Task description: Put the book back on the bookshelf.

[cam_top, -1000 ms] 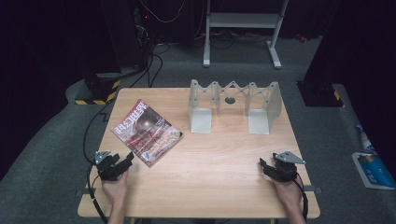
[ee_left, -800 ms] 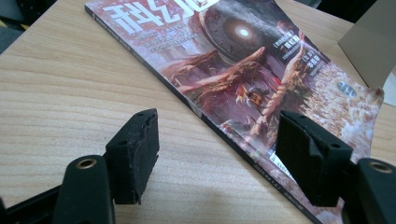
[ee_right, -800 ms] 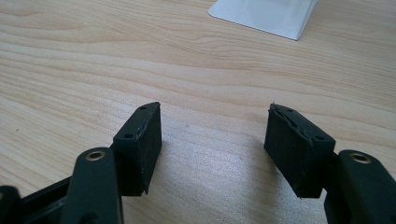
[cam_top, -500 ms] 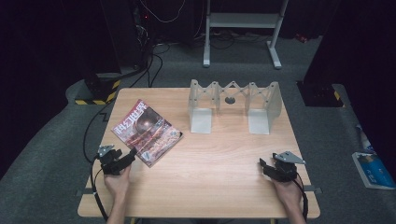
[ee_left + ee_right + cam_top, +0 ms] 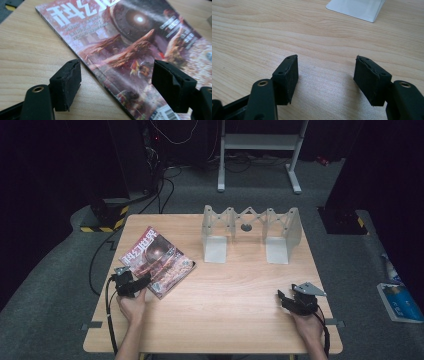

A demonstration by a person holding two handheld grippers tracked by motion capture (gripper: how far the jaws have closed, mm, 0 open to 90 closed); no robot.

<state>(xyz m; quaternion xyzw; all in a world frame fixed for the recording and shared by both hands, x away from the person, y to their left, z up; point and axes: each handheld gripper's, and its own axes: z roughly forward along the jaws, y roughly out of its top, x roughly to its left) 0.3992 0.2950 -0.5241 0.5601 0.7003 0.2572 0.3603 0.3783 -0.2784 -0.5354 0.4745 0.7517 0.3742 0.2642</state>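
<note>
Magazine (image 5: 157, 261) with a reddish illustrated cover lies flat on the left part of the wooden table (image 5: 225, 320), turned at an angle so that one corner points toward the person's left hand. The left gripper (image 5: 142, 282) sits at that near corner; its jaws have just been opening and now stand wide apart. In the left gripper view the magazine (image 5: 130, 45) runs up between the two black pads: its spine edge passes close by the left pad (image 5: 66, 83), the right pad hangs over the cover, and neither pad presses on it, so nothing is held. The right gripper (image 5: 282, 297) rests near the table's front right edge, well apart from the magazine, its jaws also spread wide over bare wood with nothing between them, as the right gripper view shows (image 5: 325, 75). Behind, toward the far side of the table, stands a pale grey folding rack (image 5: 250, 232) on two flat feet, near the magazine's far corner but apart from it.
</note>
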